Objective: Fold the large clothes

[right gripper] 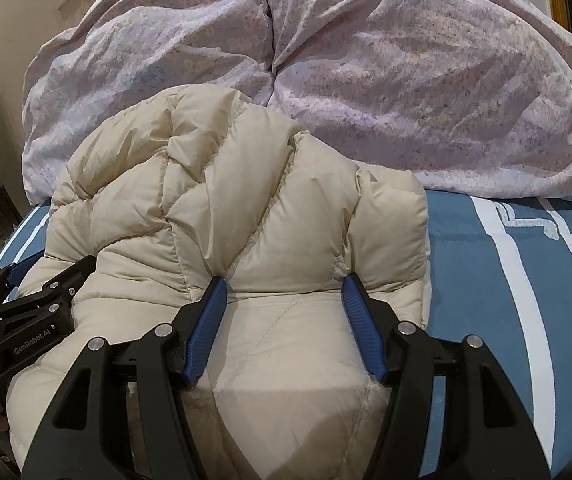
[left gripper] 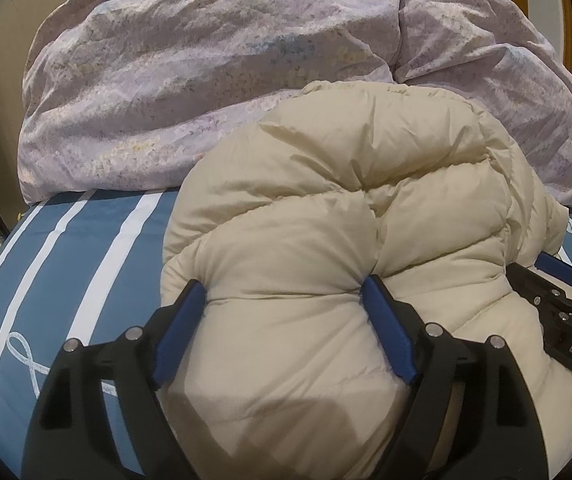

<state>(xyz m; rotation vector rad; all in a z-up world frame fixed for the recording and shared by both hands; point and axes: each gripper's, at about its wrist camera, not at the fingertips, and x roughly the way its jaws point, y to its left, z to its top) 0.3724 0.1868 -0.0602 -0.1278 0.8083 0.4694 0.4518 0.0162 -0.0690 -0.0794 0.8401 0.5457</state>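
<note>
**A:** Pressing down on that cream puffer jacket [left gripper: 326, 216], you are straddling it with both tools. Your left hand-held gripper [left gripper: 284, 296] is sitting with a fat quilted bulge between its blue pads, and the padding is dimpling at both tips, so I am reading that as a wide grip on the jacket. Your right hand-held gripper [right gripper: 284, 288] is clamping a bulge near the jacket's other side the same way.

**B:** Where is the jacket lying?

**A:** It is bundled on the striped blue bed [left gripper: 86, 248], reaching back to the lilac duvet [left gripper: 206, 80] heaped along the far edge.

**B:** How should you be working this fold?

**A:** I am judging that you are flattening a puffy fold. Keep both tools level with each other and push the air out evenly, or the layers are likely to spring open.

**B:** Anything in the way?

**A:** That duvet is crowding the far side, touching the jacket's top. The bed's sides are lying clear.
</note>
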